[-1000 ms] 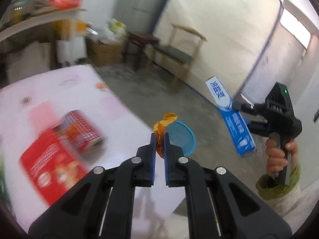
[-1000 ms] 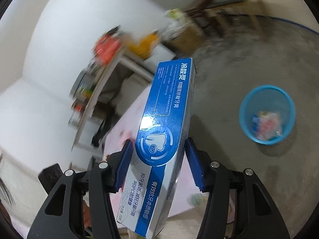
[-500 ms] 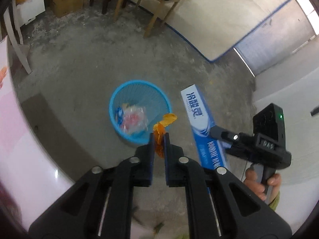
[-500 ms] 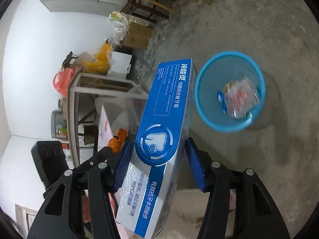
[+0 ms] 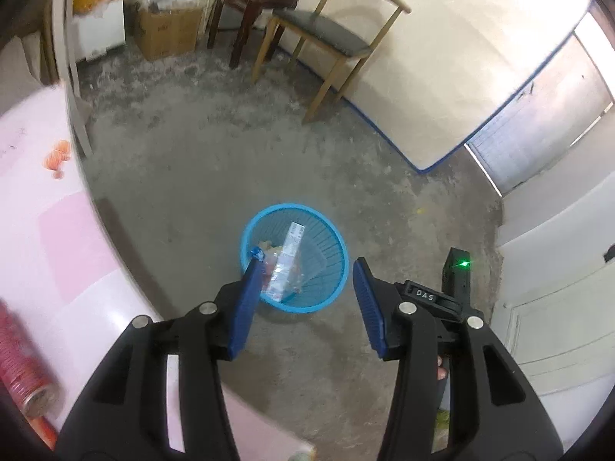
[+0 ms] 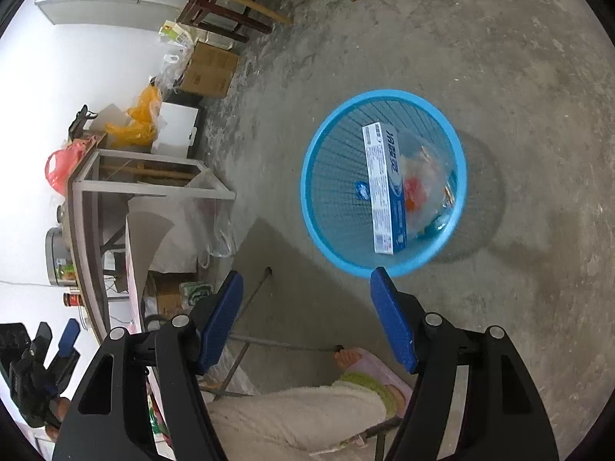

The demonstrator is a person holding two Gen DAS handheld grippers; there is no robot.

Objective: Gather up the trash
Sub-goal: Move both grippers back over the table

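Observation:
A round blue mesh trash basket (image 5: 338, 246) (image 6: 326, 130) stands on the concrete floor below both grippers. Inside it lies a long blue and white toothpaste box (image 5: 286, 265) (image 6: 384, 188) on top of crumpled plastic wrappers (image 6: 423, 184). My left gripper (image 5: 305, 299) is open and empty above the basket's near rim. My right gripper (image 6: 307, 313) is open and empty, a little short of the basket's near rim. The orange peel is not clearly visible.
A pink-covered table (image 5: 46, 238) lies at the left with a red can (image 5: 19, 368) on it. A wooden chair (image 5: 330, 34), a dark stool (image 5: 250, 0) and cardboard boxes (image 5: 169, 34) stand at the far wall. My leg and foot (image 6: 346, 395) are under the right gripper.
Both grippers opened. The toothpaste box left the right gripper and the orange peel left the left gripper; the box now lies in the basket.

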